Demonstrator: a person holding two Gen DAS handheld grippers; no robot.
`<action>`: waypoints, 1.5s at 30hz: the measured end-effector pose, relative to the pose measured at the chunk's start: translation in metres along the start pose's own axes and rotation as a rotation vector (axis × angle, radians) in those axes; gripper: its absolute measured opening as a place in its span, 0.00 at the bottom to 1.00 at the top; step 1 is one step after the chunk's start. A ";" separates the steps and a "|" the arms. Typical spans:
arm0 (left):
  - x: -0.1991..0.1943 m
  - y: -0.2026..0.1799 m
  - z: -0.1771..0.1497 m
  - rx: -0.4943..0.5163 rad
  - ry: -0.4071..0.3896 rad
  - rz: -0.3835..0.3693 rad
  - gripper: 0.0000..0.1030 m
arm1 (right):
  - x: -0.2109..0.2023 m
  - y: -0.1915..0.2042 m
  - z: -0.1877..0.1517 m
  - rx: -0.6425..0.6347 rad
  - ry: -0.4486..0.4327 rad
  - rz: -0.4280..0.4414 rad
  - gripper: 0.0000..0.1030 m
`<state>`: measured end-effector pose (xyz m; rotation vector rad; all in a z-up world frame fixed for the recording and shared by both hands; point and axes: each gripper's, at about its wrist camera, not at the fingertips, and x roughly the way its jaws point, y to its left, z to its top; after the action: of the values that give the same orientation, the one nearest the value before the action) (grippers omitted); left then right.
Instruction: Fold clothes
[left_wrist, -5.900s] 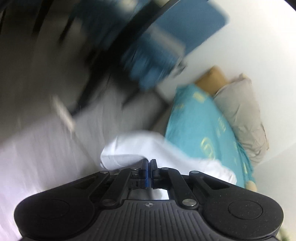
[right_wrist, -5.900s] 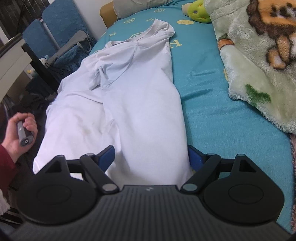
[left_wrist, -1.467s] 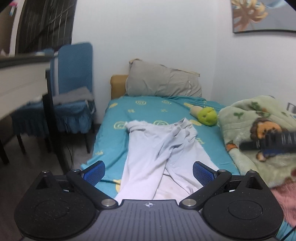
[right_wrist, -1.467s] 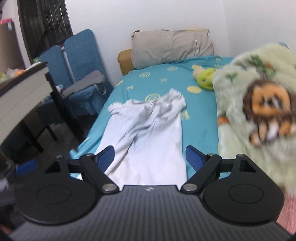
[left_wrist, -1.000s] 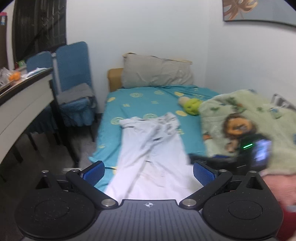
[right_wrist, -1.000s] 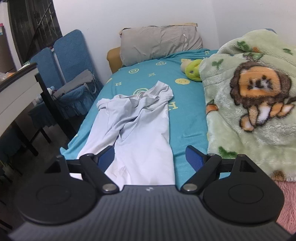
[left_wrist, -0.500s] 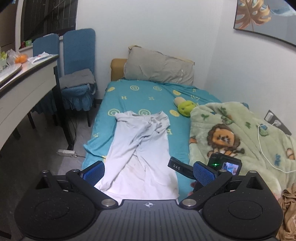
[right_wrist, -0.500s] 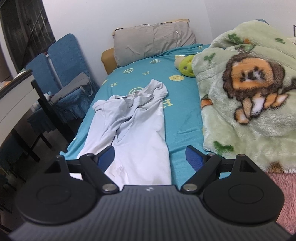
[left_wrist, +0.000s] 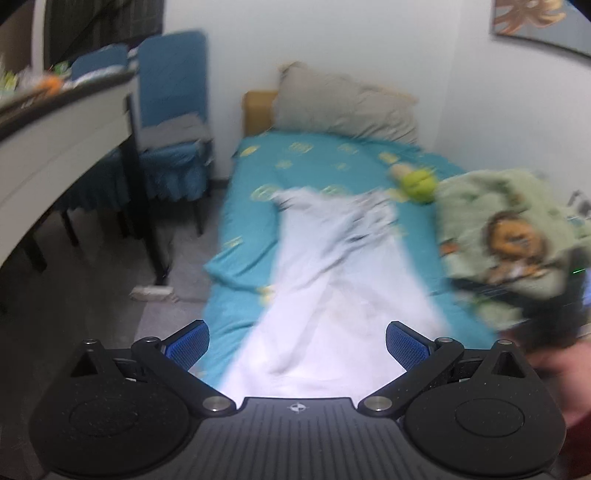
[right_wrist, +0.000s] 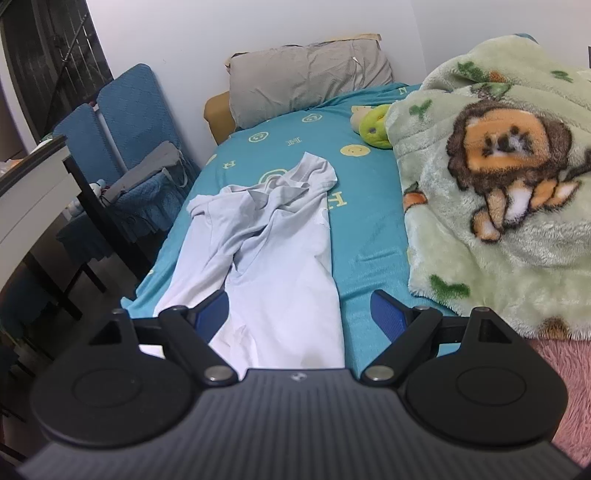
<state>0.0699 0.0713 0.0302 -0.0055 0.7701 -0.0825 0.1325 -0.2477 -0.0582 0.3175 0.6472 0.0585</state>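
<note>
The white garment (right_wrist: 273, 251) lies lengthwise along the bed (right_wrist: 369, 229), its bunched, crumpled end toward the grey pillow (right_wrist: 306, 79) and its flat end hanging at the bed's foot. A lion-print blanket (right_wrist: 498, 192) lies just beside it, toward the wall. The left gripper (left_wrist: 297, 341) and right gripper (right_wrist: 299, 310) both hover near the foot end, jaws spread wide, holding nothing.
</note>
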 end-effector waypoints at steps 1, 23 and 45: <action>0.012 0.018 -0.003 0.003 0.029 0.010 0.99 | 0.001 0.000 -0.001 -0.002 0.004 -0.002 0.83; 0.189 0.229 -0.130 -0.373 0.502 -0.627 0.56 | 0.053 0.013 -0.017 -0.077 0.138 -0.102 0.83; 0.052 0.020 -0.056 0.486 0.275 -0.479 0.02 | 0.027 -0.007 -0.005 0.067 0.087 -0.052 0.83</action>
<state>0.0694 0.0882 -0.0463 0.2890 0.9947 -0.7363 0.1504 -0.2486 -0.0801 0.3642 0.7449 0.0010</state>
